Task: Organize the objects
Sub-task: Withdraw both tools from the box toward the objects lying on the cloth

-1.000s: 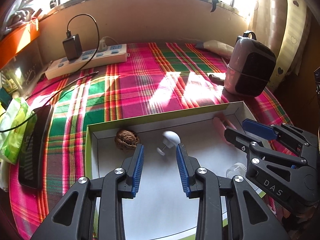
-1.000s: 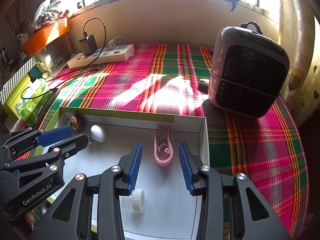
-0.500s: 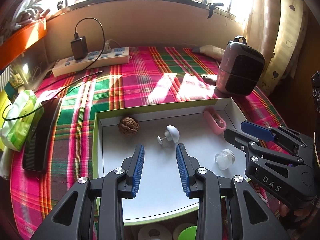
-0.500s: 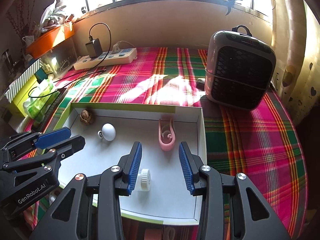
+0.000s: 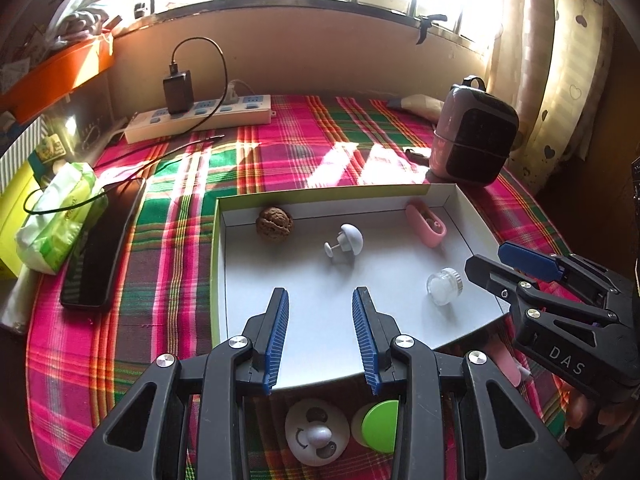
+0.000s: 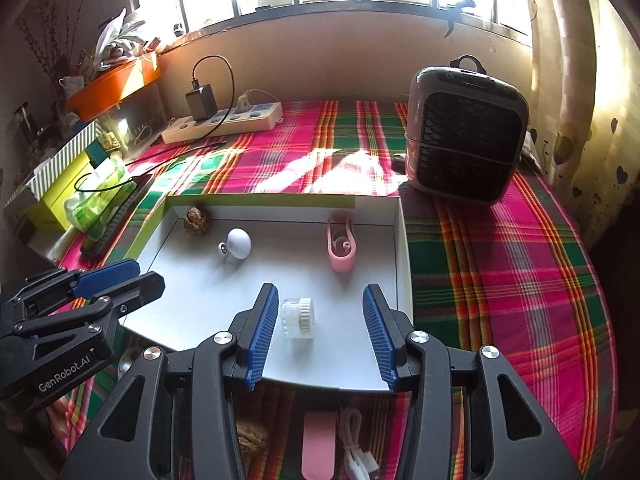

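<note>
On the plaid-covered table, a white tray (image 5: pixel 476 216) holds a walnut (image 5: pixel 274 224) at 11 o'clock, a white knob (image 5: pixel 349 239) centrally, a pink clip (image 5: pixel 425 225) at 1 o'clock and a small jar (image 6: pixel 296 317). A heater (image 6: pixel 464 136) stands beyond. Left tongs (image 5: pixel 321 330) and right tongs (image 6: pixel 319 330) hover spread, empty, over the tray's near edge.

White letters "DAS" stand on the black body of the right gripper (image 5: pixel 520 266), at the lower right of the left wrist view. "GenRobot.AI" is printed in white on the left gripper (image 6: pixel 120 278), at the lower left of the right wrist view. Nothing else can be read; the print on the green tissue pack (image 5: pixel 56 216) is too small.
</note>
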Demonstrator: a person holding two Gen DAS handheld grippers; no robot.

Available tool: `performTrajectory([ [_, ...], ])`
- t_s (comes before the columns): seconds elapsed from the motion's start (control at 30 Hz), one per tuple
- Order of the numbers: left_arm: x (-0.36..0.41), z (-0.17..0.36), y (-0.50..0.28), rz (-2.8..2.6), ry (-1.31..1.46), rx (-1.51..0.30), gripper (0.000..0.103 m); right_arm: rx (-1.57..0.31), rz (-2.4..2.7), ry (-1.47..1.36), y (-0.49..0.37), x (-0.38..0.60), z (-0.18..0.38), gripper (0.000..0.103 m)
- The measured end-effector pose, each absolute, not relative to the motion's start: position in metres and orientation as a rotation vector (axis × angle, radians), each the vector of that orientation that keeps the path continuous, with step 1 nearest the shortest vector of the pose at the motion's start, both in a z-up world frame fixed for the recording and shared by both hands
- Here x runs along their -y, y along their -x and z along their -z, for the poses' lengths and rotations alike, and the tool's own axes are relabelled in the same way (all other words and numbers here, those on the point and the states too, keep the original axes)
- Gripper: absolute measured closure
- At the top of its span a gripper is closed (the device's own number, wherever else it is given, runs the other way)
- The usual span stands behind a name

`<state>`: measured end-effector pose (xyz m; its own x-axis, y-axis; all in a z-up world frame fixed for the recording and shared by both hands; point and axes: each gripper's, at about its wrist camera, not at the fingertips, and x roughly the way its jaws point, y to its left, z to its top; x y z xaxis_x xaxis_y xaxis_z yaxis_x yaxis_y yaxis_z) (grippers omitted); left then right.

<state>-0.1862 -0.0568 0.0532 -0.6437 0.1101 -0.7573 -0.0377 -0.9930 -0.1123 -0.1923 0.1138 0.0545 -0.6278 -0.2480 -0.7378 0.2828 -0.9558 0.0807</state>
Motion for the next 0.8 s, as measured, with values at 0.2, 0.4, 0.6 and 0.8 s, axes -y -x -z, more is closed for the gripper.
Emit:
performTrajectory([
  [0.2,0.07,-0.053,0.173,-2.801,1.276,0.196,0.072,-0.054,2.597,-1.152,0.179,-0.118,-0.055,0.057],
  [0.4,0.087,-0.049,0.156,-2.825,1.28,0.271,0.072,-0.031,2.613,-1.13,0.162,-0.127,-0.053,0.057],
  [0.6,0.093,-0.047,0.14,-2.818,1.266,0.307,0.072,-0.018,2.624,-1.127,0.151,-0.136,-0.049,0.057],
  [0.8,0.098,-0.045,0.13,-2.82,1.242,0.324,0.069,0.0,2.658,-1.114,0.141,-0.147,-0.044,0.057],
])
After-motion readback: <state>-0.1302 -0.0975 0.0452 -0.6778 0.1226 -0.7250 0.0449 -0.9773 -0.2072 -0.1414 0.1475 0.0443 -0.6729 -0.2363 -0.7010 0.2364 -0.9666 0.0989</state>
